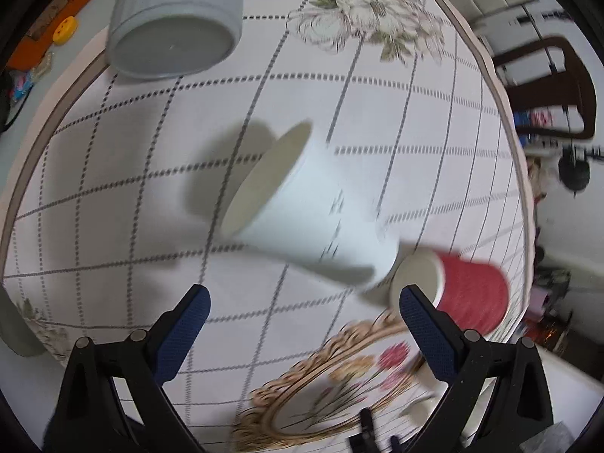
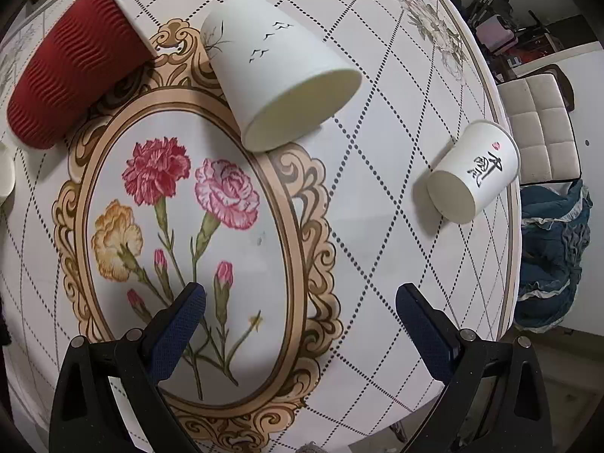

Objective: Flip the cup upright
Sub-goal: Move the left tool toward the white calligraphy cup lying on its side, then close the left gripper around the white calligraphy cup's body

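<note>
A white paper cup with small bird drawings (image 2: pixel 279 87) lies on its side on the round table, mouth toward the lower right; it also shows blurred in the left wrist view (image 1: pixel 313 207). A red ribbed cup (image 2: pixel 71 71) lies on its side beside it, also in the left wrist view (image 1: pixel 468 290). A white cup with black calligraphy (image 2: pixel 472 173) lies on its side near the table's right edge. My left gripper (image 1: pixel 304 302) is open and empty, just short of the bird cup. My right gripper (image 2: pixel 300 298) is open and empty over the flower picture.
The table (image 2: pixel 377 226) has a checked cloth with a framed carnation print. A pale grey cup (image 1: pixel 173 19) lies at the far left in the left wrist view, with an orange box (image 1: pixel 56 19) beyond it. A chair (image 2: pixel 540 132) and blue bedding (image 2: pixel 555 256) lie past the table's right edge.
</note>
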### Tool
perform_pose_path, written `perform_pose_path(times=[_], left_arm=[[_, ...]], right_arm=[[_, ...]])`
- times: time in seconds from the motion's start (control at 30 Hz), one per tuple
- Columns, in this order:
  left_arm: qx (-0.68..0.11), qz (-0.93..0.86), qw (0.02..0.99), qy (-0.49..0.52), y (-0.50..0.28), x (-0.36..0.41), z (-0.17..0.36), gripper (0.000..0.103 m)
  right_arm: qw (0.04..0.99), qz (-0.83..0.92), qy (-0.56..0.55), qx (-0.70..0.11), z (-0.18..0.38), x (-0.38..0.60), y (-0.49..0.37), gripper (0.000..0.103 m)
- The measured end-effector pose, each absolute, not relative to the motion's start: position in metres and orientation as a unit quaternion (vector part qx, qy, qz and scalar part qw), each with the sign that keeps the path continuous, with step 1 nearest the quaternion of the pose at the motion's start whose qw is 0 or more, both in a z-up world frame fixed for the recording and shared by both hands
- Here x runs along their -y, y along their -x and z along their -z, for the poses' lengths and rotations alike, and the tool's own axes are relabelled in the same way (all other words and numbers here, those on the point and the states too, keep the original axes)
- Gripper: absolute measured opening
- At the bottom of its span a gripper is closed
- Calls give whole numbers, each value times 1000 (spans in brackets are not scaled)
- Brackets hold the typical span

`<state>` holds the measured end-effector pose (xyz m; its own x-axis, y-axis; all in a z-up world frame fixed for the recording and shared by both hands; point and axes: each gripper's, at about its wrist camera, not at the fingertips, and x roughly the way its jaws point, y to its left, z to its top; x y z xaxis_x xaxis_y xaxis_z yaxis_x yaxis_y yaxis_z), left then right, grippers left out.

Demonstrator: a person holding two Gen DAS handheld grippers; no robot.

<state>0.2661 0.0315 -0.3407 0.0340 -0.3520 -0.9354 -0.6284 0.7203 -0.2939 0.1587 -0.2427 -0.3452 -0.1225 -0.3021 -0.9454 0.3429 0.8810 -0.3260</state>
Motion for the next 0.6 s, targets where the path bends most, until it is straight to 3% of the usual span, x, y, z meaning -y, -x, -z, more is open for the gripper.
perform_pose_path(times=[0.3,0.6], left_arm=[[-678,-140,610,385,-299,-48,359,95],[-679,-140,652,307,-314,-61,355,90]], right_arm=[[661,244,2,-709,353,234,-177,102],[659,249,4,-710,354,234,-185,102]])
